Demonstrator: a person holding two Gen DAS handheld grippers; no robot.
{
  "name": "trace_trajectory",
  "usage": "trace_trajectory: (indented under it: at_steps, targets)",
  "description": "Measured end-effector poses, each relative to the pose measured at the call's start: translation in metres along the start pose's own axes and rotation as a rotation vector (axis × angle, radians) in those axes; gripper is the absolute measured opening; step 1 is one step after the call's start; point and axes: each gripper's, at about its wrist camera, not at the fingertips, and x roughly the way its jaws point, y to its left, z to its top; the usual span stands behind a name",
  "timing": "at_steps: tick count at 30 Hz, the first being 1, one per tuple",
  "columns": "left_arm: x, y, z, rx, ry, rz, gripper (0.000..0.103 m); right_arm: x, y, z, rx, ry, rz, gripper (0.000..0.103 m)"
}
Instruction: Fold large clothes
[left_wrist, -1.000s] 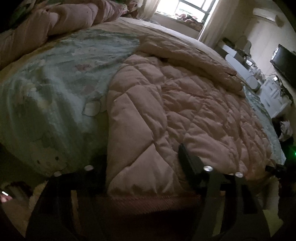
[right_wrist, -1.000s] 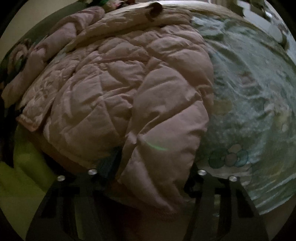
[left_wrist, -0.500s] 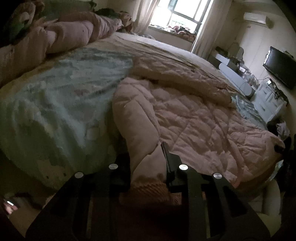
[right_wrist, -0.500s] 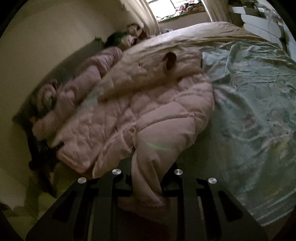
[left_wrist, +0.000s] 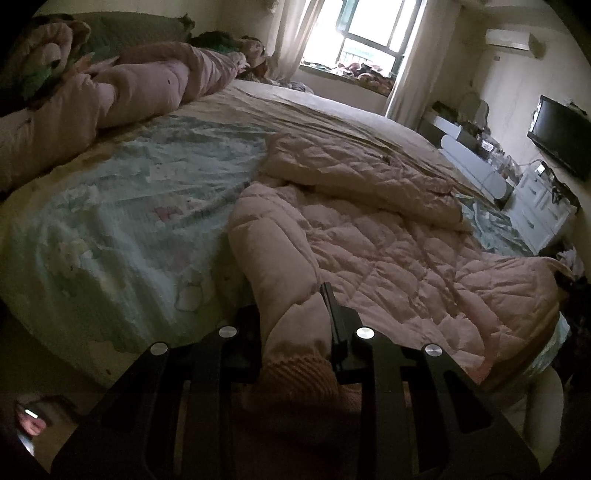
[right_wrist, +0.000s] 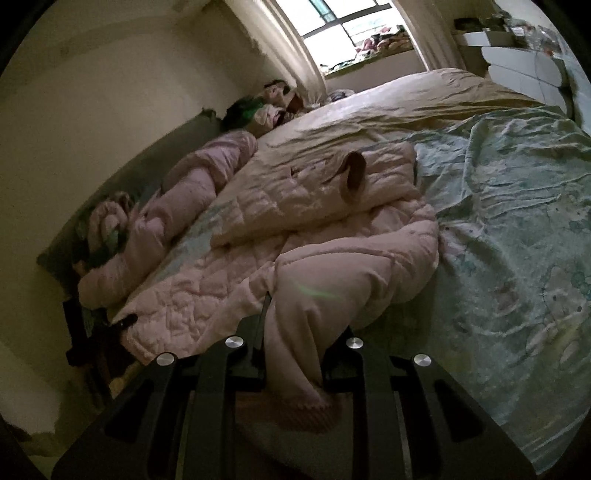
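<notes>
Pale pink quilted coat (left_wrist: 388, 236) on mint-green cartoon-print sheet (left_wrist: 122, 206).

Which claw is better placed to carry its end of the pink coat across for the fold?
Probably the left claw: it grips the coat at the ribbed cuff, with bare bedsheet beside it.

A home bedroom, dimly lit: a wide bed (left_wrist: 110, 221) with rumpled bedding, curtained window (left_wrist: 354, 40), wall television (left_wrist: 561, 136), probably an air conditioner (left_wrist: 511, 38).
</notes>
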Motion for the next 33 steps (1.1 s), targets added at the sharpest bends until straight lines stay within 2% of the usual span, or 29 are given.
trace_trajectory:
  at_steps: [16,33]
  targets:
    - [-0.003,0.002,0.014,-0.01,-0.026,0.005,0.018,0.006,0.0,0.033,0.008,-0.106,-0.014,0.018]
    - [-0.009,-0.005,0.039,0.011,-0.068,0.027,0.018,0.007,-0.003,0.052,0.021,-0.159,-0.04,0.018]
